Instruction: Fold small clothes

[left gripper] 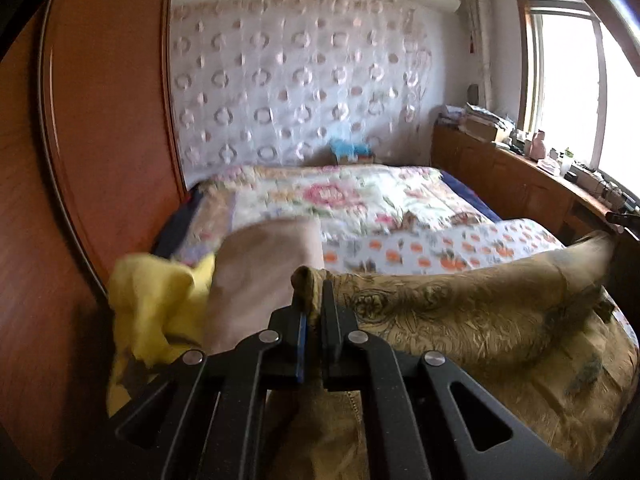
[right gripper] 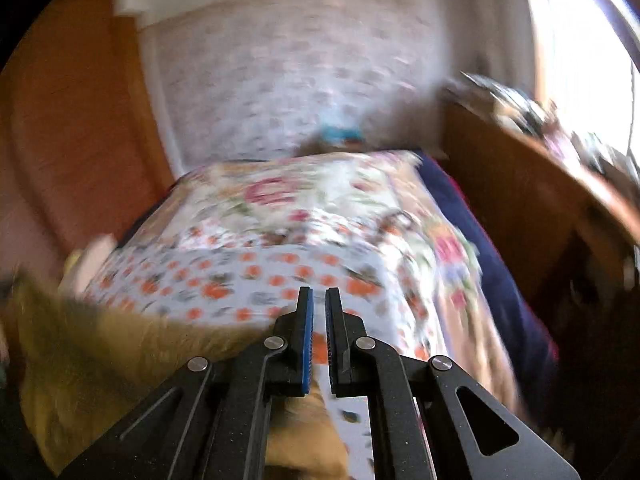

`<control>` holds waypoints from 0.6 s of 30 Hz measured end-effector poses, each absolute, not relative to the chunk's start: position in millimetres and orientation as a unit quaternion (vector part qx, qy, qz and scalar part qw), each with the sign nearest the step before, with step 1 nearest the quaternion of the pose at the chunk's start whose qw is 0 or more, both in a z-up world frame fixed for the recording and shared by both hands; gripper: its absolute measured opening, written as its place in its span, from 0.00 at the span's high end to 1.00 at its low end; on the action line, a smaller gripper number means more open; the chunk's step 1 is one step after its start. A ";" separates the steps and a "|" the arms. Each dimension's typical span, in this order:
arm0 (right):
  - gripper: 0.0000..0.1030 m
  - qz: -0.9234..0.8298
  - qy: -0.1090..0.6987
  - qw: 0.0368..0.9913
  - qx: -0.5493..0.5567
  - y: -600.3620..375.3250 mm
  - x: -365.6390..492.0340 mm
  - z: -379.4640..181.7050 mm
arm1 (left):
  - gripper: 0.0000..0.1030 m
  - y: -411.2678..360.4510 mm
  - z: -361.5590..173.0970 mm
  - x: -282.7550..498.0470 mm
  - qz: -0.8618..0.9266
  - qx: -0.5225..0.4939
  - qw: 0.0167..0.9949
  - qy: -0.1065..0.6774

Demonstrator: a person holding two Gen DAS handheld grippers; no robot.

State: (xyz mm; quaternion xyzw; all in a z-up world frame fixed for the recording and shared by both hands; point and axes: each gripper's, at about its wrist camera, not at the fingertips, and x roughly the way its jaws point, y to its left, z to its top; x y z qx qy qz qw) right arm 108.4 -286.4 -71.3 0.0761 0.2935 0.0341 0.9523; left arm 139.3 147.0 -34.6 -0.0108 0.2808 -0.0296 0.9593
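Your left hand-held gripper (left gripper: 313, 294): jaws closed on an edge of the olive-gold patterned garment (left gripper: 460, 312), which drapes across the bed (left gripper: 400, 196) toward the right. Your right hand-held gripper (right gripper: 319, 300): jaws closed together, holding nothing, above the orange-print cover (right gripper: 256, 276). Yellow cloth (left gripper: 156, 304) and beige cloth (left gripper: 260, 272) lie at left.

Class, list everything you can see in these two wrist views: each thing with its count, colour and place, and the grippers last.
Patterned garment: one, olive-gold, front of bed, corner pinched by left gripper.
Yellow cloth: one, left of it.
Beige cloth: one, beside the yellow.
Floral quilt: one, white and pink, across bed.
Orange-print sheet: one, white, nearer.
Wooden cabinet: one, brown, below window, cluttered.
Left gripper: black, shut on garment.
Right gripper: black, shut, holding nothing.
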 end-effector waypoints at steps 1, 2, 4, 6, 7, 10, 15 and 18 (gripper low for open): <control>1.00 0.022 0.297 0.951 0.078 -294.3 110.8 -75.6 | 0.94 147.8 -40.4 136.4 -0.034 -0.013 0.958 0.285; 1.00 0.015 0.300 0.951 0.080 -301.5 111.1 -79.8 | 0.94 145.8 -42.9 134.6 -0.034 -0.008 0.958 0.286; 1.00 0.025 0.300 0.951 0.073 -299.2 112.0 -85.1 | 0.94 140.5 -45.6 131.8 -0.034 -0.002 0.957 0.289; 1.00 0.054 0.307 0.948 0.063 -284.9 115.7 -90.4 | 0.94 139.2 -45.8 133.6 -0.035 -0.005 0.956 0.290; 1.00 0.064 0.313 0.946 0.053 -274.2 119.3 -91.5 | 0.94 139.0 -46.9 132.8 -0.034 -0.005 0.957 0.290; 0.96 0.093 0.325 0.941 0.023 -258.7 134.3 -101.5 | 0.94 133.7 -44.8 140.5 -0.034 -0.004 0.956 0.292; 0.26 0.128 0.345 0.930 0.013 -241.0 162.8 -117.4 | 0.94 136.1 -48.3 159.7 -0.034 0.001 0.952 0.303; 0.26 0.126 0.369 0.921 0.006 -246.5 197.5 -129.6 | 0.94 135.3 -51.2 161.2 -0.034 0.002 0.951 0.307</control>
